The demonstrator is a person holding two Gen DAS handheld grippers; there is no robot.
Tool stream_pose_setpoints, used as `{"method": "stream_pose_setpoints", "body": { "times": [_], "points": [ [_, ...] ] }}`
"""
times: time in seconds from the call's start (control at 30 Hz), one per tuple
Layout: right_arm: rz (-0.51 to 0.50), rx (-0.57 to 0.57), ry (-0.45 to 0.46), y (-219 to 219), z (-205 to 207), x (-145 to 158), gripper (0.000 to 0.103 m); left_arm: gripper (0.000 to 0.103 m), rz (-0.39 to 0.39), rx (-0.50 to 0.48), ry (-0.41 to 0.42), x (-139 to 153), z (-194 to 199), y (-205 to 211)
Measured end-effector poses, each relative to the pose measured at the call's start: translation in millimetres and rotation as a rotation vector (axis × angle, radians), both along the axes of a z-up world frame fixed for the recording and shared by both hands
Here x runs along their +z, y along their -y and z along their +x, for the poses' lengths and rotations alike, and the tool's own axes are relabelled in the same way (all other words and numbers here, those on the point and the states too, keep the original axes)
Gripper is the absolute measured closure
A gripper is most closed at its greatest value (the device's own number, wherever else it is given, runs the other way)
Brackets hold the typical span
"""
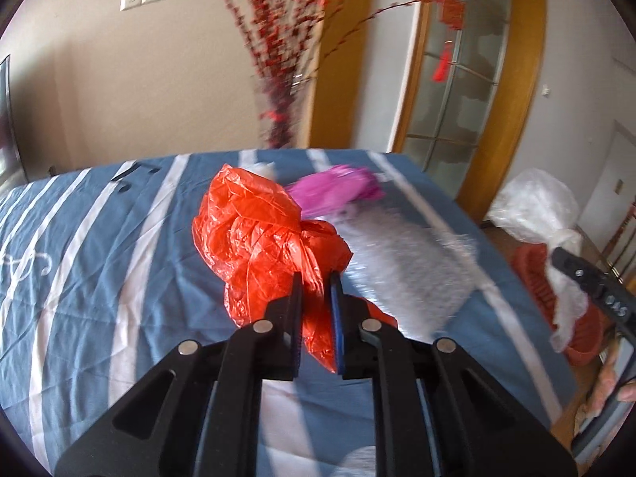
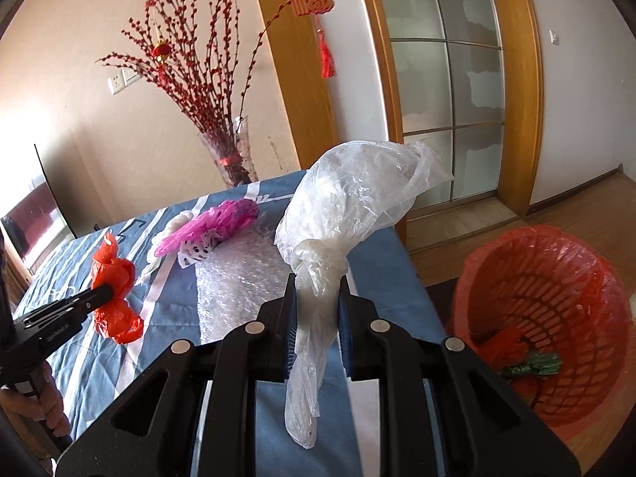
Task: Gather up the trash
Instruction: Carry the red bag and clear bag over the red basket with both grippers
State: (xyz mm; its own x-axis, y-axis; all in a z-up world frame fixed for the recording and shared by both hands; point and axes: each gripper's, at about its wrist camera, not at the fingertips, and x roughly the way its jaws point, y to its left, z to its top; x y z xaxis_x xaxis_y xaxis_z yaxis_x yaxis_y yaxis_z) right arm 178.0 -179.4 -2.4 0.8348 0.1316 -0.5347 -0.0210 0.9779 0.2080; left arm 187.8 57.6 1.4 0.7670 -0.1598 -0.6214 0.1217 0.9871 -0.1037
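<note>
Now | left gripper (image 1: pixel 316 278) clamped on red plastic bag (image 1: pixel 262 234), above striped blue tablecloth (image 1: pixel 99 238) | right gripper (image 2: pixel 317 280) pinching knotted clear plastic bag (image 2: pixel 357 198), raised over table edge | red mesh basket (image 2: pixel 556 310) on floor, red-lined, holding red and green scraps (image 2: pixel 516 353) | pink wrapper (image 2: pixel 214 222), bubble wrap (image 2: pixel 234 278) on cloth

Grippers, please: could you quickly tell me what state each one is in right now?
Left gripper: closed on the red plastic bag.
Right gripper: closed on the clear plastic bag.
</note>
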Motion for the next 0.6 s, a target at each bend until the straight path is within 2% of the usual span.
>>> {"method": "stream_pose_setpoints", "body": {
  "times": [0.17,0.6],
  "points": [
    [-0.001,-0.033,0.012,17.9,-9.2,1.8,0.084,0.09,-0.01,-0.079,0.024,11.1,-9.3,33.6],
    [0.009,-0.154,0.016,73.8,-30.3,-3.9,0.084,0.09,-0.05,-0.277,0.033,15.2,-19.1,119.8]
  ]
}}
